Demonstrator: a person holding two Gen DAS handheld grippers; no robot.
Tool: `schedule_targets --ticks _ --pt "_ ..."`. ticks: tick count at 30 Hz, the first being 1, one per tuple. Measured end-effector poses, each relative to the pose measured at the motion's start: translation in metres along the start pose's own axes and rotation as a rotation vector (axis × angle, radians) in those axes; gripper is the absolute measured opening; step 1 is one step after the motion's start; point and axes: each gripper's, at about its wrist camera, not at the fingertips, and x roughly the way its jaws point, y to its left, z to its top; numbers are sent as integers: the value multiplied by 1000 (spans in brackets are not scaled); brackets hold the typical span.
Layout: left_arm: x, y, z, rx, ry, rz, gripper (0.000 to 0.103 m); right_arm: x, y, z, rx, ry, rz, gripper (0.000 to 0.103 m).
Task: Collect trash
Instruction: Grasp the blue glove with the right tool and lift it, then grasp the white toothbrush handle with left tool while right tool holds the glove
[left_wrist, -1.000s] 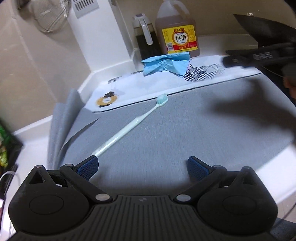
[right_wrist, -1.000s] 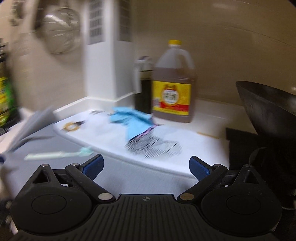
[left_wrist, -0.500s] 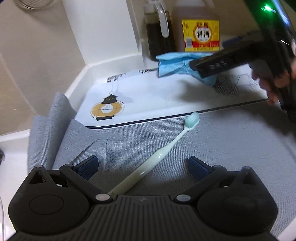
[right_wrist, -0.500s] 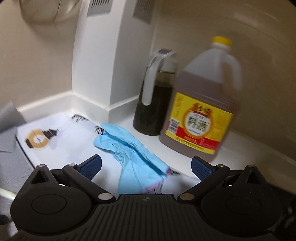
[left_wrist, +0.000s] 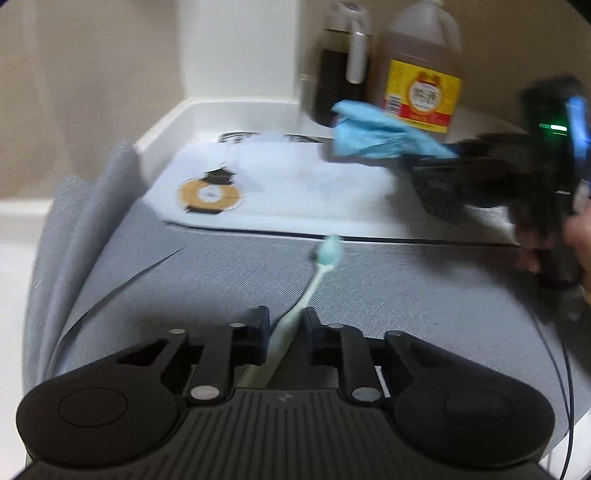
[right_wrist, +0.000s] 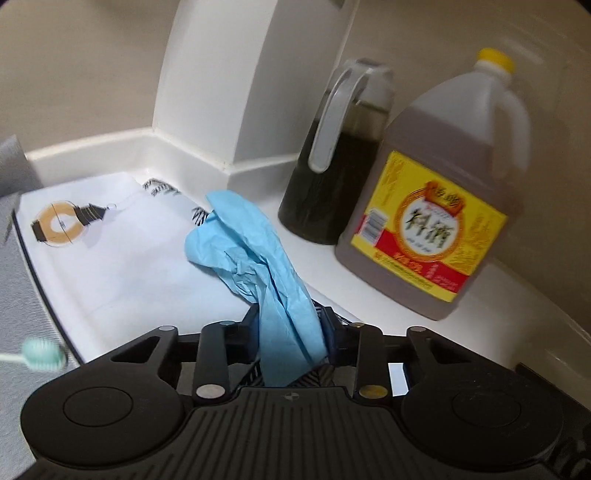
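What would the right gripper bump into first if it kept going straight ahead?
Probably the dark sauce jug at the wall. The right gripper, jaws just closing on the blue glove, aims about there; the yellow-labelled bottle stands just right. Depth is uncertain.

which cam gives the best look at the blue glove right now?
Right wrist. The blue glove fills the centre, sharp, with its lower end pinched in the right gripper, whose jaws have just been closing. In the left wrist view the glove is small, far and motion-blurred, by the bottles.

Black ribbed tongs (left_wrist: 286, 328) — blue pads, silver screws, green light, thin black cable (left_wrist: 567, 387).
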Motion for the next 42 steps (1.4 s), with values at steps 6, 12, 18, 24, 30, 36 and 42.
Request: schedule_targets --ticks 6,12,18,24,30,36,42 --pt "-16 19 -12 -203 49 215 18 -44 -27 -12 246 130 130 35" --pt "-32 12 -24 -187 53 227 24 -77 -18 -50 211 197 175 36" --pt "-44 10 -36 -156 15 216 60 -86 -7 -63 132 183 185 53" --pt "-56 20 -41 -167 -7 182 84 -99 -6 -64 83 142 202 84" --pt "-60 20 -46 -148 -11 158 84 -95 -10 -65 90 154 225 88" --pt "-44 11 -48 -101 17 159 92 -73 -9 -66 115 183 238 93" --pt "-29 19 -50 -138 20 146 103 -64 -8 -68 132 166 233 100"
